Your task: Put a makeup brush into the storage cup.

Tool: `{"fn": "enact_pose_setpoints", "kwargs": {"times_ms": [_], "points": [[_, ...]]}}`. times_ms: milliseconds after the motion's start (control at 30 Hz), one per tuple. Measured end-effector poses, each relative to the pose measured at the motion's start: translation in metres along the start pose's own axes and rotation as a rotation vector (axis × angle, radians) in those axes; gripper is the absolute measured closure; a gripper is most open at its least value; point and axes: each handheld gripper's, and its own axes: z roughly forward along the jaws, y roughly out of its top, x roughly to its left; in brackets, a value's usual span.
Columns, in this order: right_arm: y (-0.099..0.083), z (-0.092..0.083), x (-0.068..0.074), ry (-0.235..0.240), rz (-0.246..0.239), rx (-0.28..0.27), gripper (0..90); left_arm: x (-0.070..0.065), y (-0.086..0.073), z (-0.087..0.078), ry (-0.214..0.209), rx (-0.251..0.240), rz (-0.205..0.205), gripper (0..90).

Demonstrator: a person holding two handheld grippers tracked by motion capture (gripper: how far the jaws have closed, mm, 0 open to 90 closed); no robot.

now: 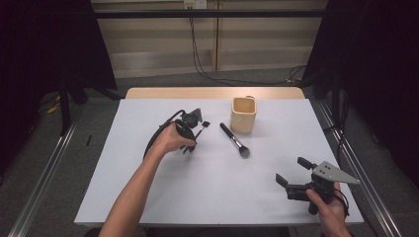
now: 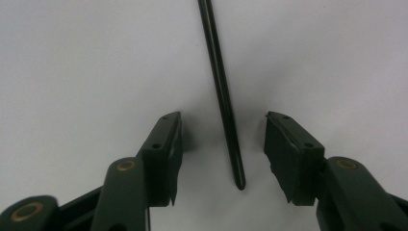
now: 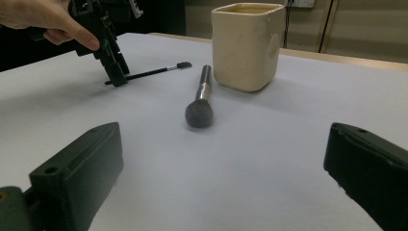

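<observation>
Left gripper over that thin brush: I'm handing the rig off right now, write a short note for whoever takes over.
Left gripper: jaws astride the handle end of the thin brush, pads not touching it; brush flat on the table.
Right gripper: open, empty, hanging near the table's front right corner.
Fluffy brush lies flat beside the cream cup.
Done: left gripper lined up.
Left: probably grip and lift the thin brush, likely into the cup, then the fluffy brush.

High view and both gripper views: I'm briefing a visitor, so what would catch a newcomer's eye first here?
The cream square cup stands toward the table's far edge, with a fluffy-headed makeup brush lying just in front of it. Left of those, the left gripper points down with its fingers straddling the handle end of a thin black brush, not yet touching it. The right gripper hovers open at the near right.
</observation>
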Motion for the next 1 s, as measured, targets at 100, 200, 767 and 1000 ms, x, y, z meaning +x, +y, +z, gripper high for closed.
{"fn": "enact_pose_setpoints", "kwargs": {"times_ms": [100, 200, 767, 1000], "points": [[-0.0001, 0.0001, 0.0003, 0.001, 0.002, 0.003, 0.0, -0.0014, 0.0006, -0.0009, 0.003, 0.019, -0.007, 57.9], [-0.0002, 0.0, 0.0, 0.0, 0.001, 0.004, 0.0, 0.0013, -0.0005, -0.0014, -0.01, 0.024, -0.02, 64.3], [-0.0004, -0.0001, 0.0001, -0.006, 0.002, 0.01, 0.0, 0.0039, -0.0017, -0.0014, -0.035, 0.042, -0.045, 85.7], [-0.0003, -0.0001, 0.0002, -0.006, -0.001, 0.01, 0.0, 0.0076, -0.0064, -0.0022, -0.058, 0.01, -0.073, 86.0]]}}
